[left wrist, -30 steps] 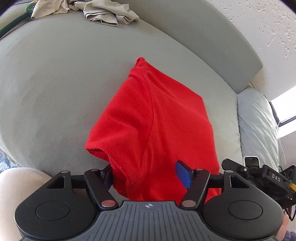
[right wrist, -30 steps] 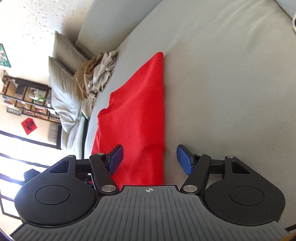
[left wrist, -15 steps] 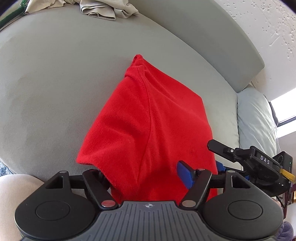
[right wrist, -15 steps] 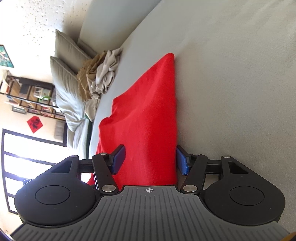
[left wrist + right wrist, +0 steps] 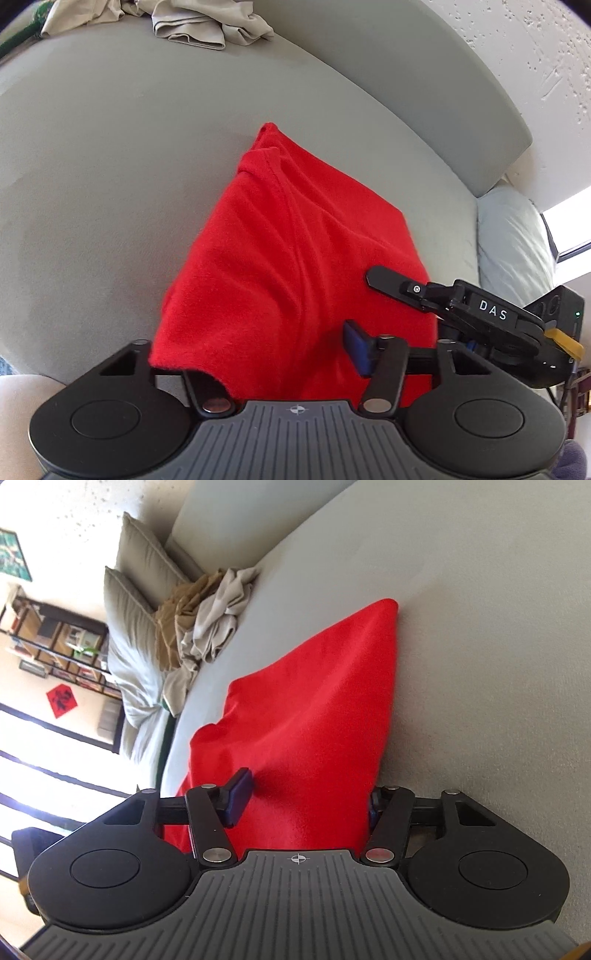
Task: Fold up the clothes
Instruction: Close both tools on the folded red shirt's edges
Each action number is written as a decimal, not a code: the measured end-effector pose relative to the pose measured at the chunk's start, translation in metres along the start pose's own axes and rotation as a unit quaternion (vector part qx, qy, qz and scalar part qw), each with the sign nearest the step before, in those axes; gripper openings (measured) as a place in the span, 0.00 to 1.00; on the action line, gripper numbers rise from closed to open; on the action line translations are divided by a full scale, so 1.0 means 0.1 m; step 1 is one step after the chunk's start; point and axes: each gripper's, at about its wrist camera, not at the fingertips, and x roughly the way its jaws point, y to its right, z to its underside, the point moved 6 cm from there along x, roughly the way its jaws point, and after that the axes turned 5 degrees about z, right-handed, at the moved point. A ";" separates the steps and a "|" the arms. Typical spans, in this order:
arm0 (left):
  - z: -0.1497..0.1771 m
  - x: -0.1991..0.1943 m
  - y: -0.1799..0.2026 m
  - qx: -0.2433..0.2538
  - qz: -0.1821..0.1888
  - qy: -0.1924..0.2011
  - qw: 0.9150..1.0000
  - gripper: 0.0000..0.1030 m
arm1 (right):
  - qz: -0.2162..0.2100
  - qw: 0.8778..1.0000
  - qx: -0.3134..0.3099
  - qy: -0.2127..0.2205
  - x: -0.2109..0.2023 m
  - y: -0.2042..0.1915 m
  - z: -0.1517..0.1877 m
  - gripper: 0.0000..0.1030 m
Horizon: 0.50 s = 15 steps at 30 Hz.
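Note:
A red shirt [image 5: 295, 266], folded into a narrow stack, lies on the grey sofa seat [image 5: 110, 166]. My left gripper [image 5: 277, 358] is open and straddles the shirt's near end. Its left finger is hidden under the cloth, and its blue right pad [image 5: 356, 347] rests on top. In the right wrist view the red shirt [image 5: 317, 709] runs between the fingers of my right gripper [image 5: 306, 801], which is open. The cloth half covers its right pad [image 5: 373, 806]. From the left wrist view the right gripper [image 5: 461, 310] sits at the shirt's right edge.
A pile of beige clothes [image 5: 210, 26] lies at the far end of the seat, against grey cushions [image 5: 136, 590]. The sofa backrest [image 5: 406, 92] runs along the right. A pale pillow [image 5: 513, 236] sits at its end. A bookshelf [image 5: 55, 642] stands beyond.
Both grippers have slid forward over the shirt's near end, so more red cloth lies between their fingers. The right gripper has come further into the left wrist view.

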 end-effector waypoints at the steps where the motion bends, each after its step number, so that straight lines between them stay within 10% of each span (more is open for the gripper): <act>1: 0.01 -0.03 0.00 0.003 -0.001 0.003 1.000 0.32 | 0.013 1.000 -0.011 0.004 -0.02 -0.03 0.01 0.40; 9: 0.11 -0.30 0.44 0.117 -0.067 0.022 0.991 0.21 | 0.103 0.991 -0.079 0.035 -0.33 -0.25 0.17 0.20; 15: 0.40 -0.69 0.84 0.183 -0.021 0.018 0.983 0.21 | 0.098 0.993 -0.027 0.055 -1.18 -0.10 0.54 0.19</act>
